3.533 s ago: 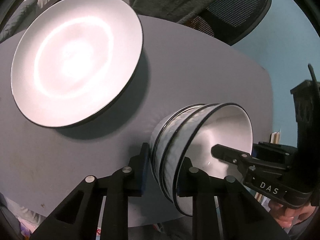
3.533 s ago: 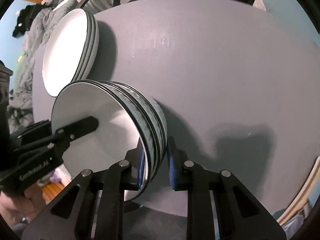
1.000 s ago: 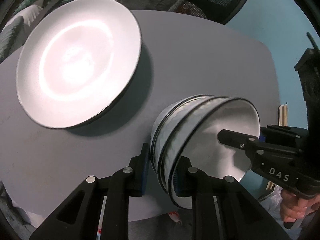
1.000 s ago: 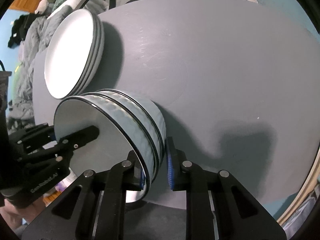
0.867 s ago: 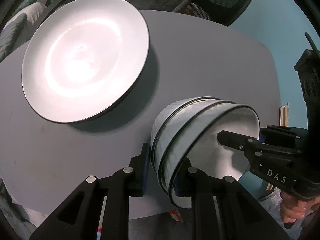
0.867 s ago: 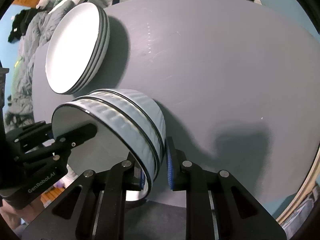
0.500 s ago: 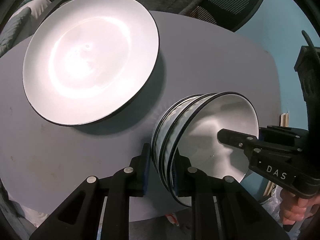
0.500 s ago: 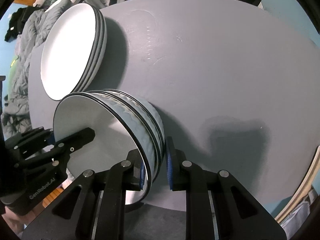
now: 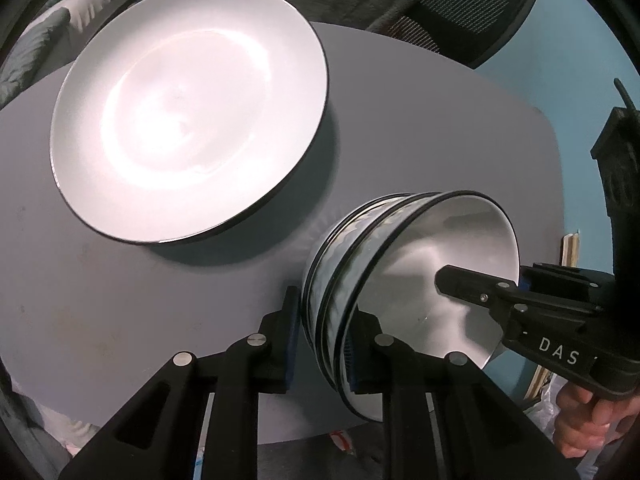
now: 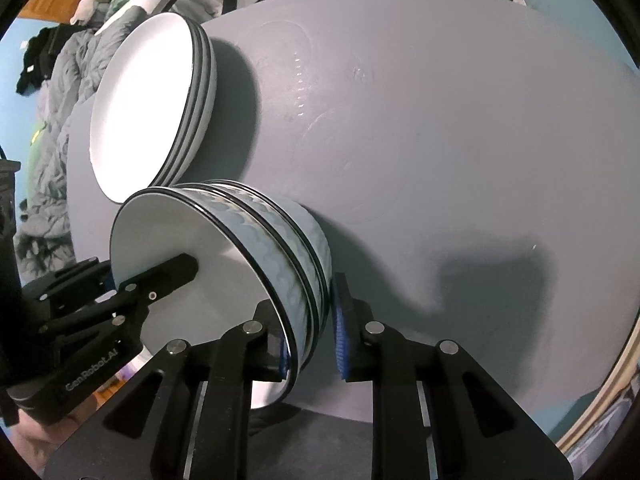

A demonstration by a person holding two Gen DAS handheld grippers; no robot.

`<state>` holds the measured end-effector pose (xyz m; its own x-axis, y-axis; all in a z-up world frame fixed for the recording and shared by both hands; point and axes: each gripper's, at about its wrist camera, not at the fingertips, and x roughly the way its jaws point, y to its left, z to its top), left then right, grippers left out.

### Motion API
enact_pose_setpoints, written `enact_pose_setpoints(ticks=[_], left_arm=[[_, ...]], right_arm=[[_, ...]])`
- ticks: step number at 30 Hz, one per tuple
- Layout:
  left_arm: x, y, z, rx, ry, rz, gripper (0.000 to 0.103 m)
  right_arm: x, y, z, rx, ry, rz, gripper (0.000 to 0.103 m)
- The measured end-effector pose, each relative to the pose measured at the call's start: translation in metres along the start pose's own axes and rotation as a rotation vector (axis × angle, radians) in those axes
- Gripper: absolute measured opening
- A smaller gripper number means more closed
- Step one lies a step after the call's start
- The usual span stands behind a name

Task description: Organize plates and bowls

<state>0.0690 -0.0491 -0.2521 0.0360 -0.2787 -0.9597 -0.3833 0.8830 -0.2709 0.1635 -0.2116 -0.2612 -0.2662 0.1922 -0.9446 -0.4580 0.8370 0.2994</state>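
a stack of three nested bowls is seen near the front edge of a round grey table, just beside a stack of plates. the bowls are glossy white inside, with thin black rims and a wavy embossed relief on their pale outer walls. the plates are round, shallow and white with dark rims; three stacked edges are counted in the right wrist view. the table surface is matte, with faint ring marks.

the bowl stack's wall is gripped by the left gripper, its blue-padded black fingers closed on it, one inside and one outside. the opposite wall is straddled by the right gripper; the inner pad is pressed to the bowls, while a narrow gap is seen at the outer pad, so a firm clamp cannot be told.

"das" is read on the right gripper's body, "genrobot.ai" on the left's. a black mesh office chair is seen behind the table.
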Motion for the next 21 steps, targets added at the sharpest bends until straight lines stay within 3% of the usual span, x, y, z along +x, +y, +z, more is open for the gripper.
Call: enact_pose_setpoints(ticks=[14,21], left_arm=[[-0.060,0.020,0.000,-0.034,-0.077,0.019,0.018],[-0.087,0.038,0.018,-0.053,-0.129,0.039,0.018]], right_arm=[[-0.032,0.041,0.009,-0.071,-0.030,-0.017,0.017],[-0.043,0.073,0.035,-0.132,-0.076,-0.017,0.017]])
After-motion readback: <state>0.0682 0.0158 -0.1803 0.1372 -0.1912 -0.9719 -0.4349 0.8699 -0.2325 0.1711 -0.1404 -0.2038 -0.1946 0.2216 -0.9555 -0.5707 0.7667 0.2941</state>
